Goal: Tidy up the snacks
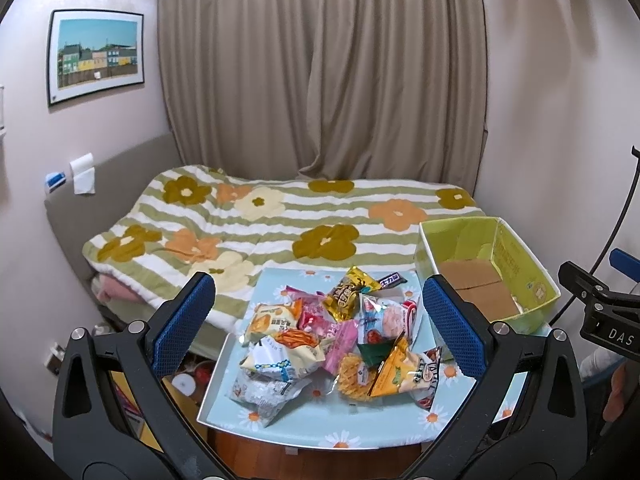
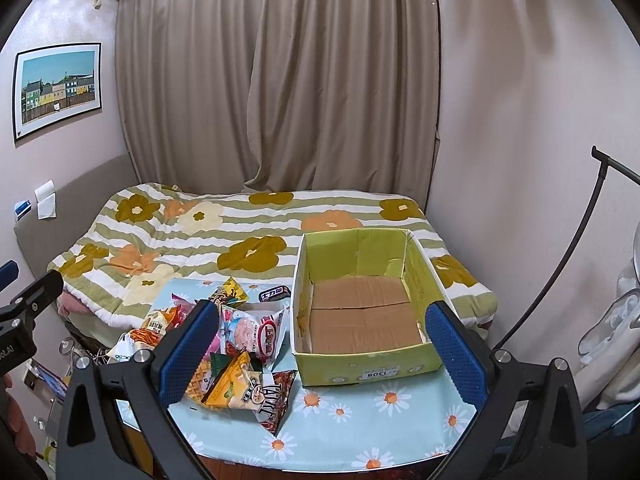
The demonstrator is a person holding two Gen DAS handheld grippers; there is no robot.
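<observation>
Both tools spread wide, holding nothing: left tool (image 1: 320,320) over snack pile (image 1: 332,340), right tool (image 2: 324,344) facing green box (image 2: 364,372) on bench (image 2: 380,428).

A bedroom in a home. A bed (image 1: 280,220) with a flowered, striped quilt (image 2: 240,236) fills the far side, closed beige curtains (image 1: 320,72) hang behind it, and a framed picture of coloured houses (image 1: 96,56) hangs on the left wall. Near the bed stands a small table with a daisy-print cloth (image 2: 360,404).
</observation>
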